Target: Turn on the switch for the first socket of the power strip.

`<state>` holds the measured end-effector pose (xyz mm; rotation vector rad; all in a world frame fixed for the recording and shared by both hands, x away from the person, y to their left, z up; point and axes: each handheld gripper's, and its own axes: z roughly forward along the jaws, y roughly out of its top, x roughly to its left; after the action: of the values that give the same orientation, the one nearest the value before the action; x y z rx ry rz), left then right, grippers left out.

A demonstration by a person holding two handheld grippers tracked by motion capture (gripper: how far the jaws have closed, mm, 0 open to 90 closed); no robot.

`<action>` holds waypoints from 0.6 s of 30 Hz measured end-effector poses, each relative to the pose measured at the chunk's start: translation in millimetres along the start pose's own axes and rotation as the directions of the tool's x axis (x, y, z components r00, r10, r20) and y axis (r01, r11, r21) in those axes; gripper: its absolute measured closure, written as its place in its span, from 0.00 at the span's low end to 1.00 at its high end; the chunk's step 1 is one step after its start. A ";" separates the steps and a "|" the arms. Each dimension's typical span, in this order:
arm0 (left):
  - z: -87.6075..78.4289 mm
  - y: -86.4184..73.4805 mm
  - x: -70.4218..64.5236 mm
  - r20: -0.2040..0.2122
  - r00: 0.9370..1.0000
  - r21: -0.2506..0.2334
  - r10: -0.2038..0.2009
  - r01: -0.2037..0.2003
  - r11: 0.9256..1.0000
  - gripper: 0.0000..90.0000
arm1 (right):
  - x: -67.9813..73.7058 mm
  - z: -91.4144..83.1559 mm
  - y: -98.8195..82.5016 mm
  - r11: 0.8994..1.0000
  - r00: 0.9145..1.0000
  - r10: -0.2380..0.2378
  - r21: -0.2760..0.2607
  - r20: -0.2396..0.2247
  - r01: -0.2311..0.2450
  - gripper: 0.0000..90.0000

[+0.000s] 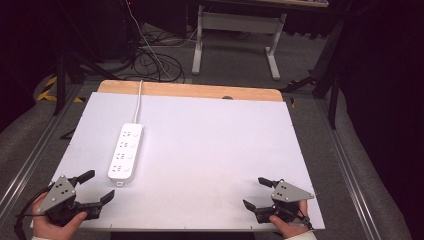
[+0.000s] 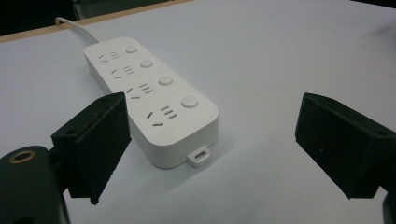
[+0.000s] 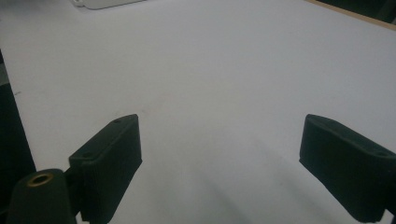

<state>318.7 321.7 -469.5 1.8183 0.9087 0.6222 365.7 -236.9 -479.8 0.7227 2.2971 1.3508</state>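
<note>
A white power strip point(image 1: 126, 152) with several sockets and round buttons lies on the white table top point(image 1: 215, 145), left of centre, its white cord point(image 1: 138, 102) running to the far edge. My left gripper point(image 1: 99, 185) rests at the near left corner, open and empty, just short of the strip's near end. In the left gripper view the strip point(image 2: 152, 98) lies ahead between the wide black jaws, its small tab toward me. My right gripper point(image 1: 259, 191) sits at the near right corner, open over bare table, with the strip's end point(image 3: 105, 3) far off.
A wooden strip point(image 1: 190, 90) borders the table's far edge. Beyond it stand a white desk frame point(image 1: 235, 35) and tangled cables point(image 1: 150, 60) on the grey floor. Metal rails point(image 1: 30, 160) run along both sides of the table.
</note>
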 end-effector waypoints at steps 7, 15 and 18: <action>-0.9 1.3 -1.1 -0.009 1.000 -0.002 0.017 -0.017 1.000 0.12 | 0.0 0.2 -0.3 1.000 1.000 0.001 -0.003 -0.005 -0.001 0.15; -0.4 5.0 -6.1 -0.002 1.000 -0.006 0.024 -0.024 1.000 0.09 | 0.9 1.9 -0.6 1.000 1.000 -0.001 0.007 -0.005 0.001 0.15; -1.4 6.8 -8.5 0.006 1.000 -0.004 0.012 -0.012 1.000 0.09 | 2.0 2.2 -0.2 1.000 1.000 -0.005 0.009 -0.008 0.006 0.15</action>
<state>314.8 313.9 -462.9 1.8222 0.8921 0.6253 365.3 -234.3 -481.0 0.7145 2.3108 1.3443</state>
